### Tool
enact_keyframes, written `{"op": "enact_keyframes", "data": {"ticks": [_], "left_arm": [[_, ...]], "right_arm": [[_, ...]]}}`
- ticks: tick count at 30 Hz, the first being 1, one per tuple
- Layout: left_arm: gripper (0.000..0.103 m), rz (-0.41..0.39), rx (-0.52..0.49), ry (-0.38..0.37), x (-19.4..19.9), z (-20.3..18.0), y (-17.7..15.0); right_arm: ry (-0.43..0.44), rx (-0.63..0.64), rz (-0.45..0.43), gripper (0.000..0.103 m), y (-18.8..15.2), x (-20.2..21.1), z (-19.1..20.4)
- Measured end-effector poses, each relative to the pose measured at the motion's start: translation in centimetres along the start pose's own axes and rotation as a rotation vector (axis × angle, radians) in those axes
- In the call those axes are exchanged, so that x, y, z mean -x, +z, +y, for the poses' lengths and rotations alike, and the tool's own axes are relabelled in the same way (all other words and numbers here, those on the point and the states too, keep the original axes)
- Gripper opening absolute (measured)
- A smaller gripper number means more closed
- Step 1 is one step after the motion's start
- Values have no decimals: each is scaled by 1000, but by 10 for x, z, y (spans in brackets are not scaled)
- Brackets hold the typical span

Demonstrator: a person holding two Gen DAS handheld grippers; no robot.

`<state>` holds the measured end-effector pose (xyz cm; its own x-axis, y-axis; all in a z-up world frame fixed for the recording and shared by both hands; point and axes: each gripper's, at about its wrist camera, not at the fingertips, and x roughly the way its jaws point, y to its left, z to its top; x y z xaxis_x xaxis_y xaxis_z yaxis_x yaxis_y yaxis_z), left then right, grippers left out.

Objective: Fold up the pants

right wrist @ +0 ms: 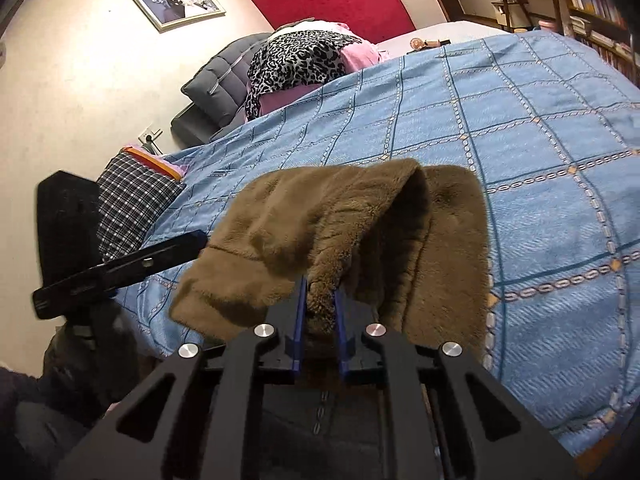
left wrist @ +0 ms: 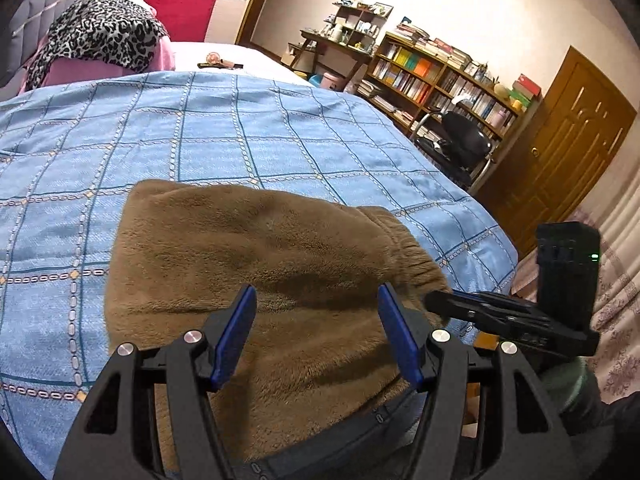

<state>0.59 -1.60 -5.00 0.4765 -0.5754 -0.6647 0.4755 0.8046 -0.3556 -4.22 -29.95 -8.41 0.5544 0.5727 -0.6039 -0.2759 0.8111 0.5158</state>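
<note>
Brown fleece pants (left wrist: 248,264) lie folded on the blue checked bedspread (left wrist: 200,128) near the bed's front edge. My left gripper (left wrist: 316,320) is open, its blue pads wide apart just above the pants. My right gripper (right wrist: 319,304) is shut on a bunched edge of the pants (right wrist: 352,220), lifting the fabric so it drapes over the fingers. The right gripper also shows in the left wrist view (left wrist: 512,316) at the pants' elastic waistband end. The left gripper shows in the right wrist view (right wrist: 120,264) at the left.
A leopard-print cloth (left wrist: 100,36) on pink bedding lies at the head of the bed. A plaid pillow (right wrist: 132,204) sits at the bed's left side. A bookshelf (left wrist: 440,80), black chair (left wrist: 460,140) and wooden door (left wrist: 560,140) stand to the right.
</note>
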Motion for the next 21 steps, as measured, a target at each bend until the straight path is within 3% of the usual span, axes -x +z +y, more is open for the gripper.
{"op": "enact_keyframes", "data": {"ticks": [6,8,10,11,17,21], "left_arm": [[63,97,-27,-23,-40,-6,-14],[63,131,-42,7,-53,-4,-24],[63,126,-75,26,-54,-5,-30],[63,123,-84,28,-54,-5,-30],[63,120,-63,19,-52,-2,-32],[63,121,-64,19,-51,-2,-30]], "right_arm": [[-21,-68,79,15,-21,-18,-19],[-19,-93,58,28,-20,-15,-22],[-32,-108,46,56,-18,-13,-24],[-38,-119,43,60,-17,-12,-26],[6,-184,53,60,-9,-25,-39],[83,-239,100,60,-6,-48,-42]]}}
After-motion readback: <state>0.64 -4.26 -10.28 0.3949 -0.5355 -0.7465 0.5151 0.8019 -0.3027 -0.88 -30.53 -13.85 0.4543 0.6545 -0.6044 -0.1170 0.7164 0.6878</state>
